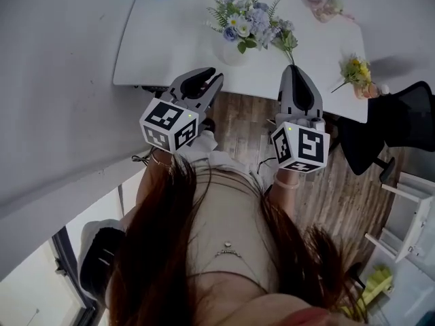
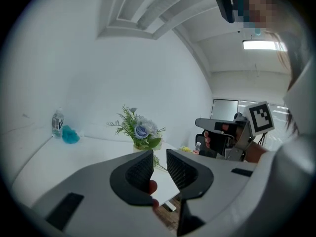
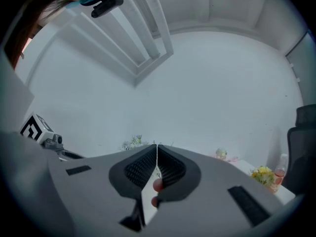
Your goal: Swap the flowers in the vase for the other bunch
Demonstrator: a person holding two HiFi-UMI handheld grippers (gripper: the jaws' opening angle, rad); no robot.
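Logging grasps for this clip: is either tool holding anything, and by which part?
Nothing is held. The left tool has its jaws slightly apart with nothing between them; the right tool has its jaws together and empty.

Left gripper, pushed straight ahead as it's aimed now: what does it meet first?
Likely the near edge of the white table, seen through the left gripper's slightly parted, empty jaws. The blue bunch in its vase stands just beyond. Depth is uncertain.
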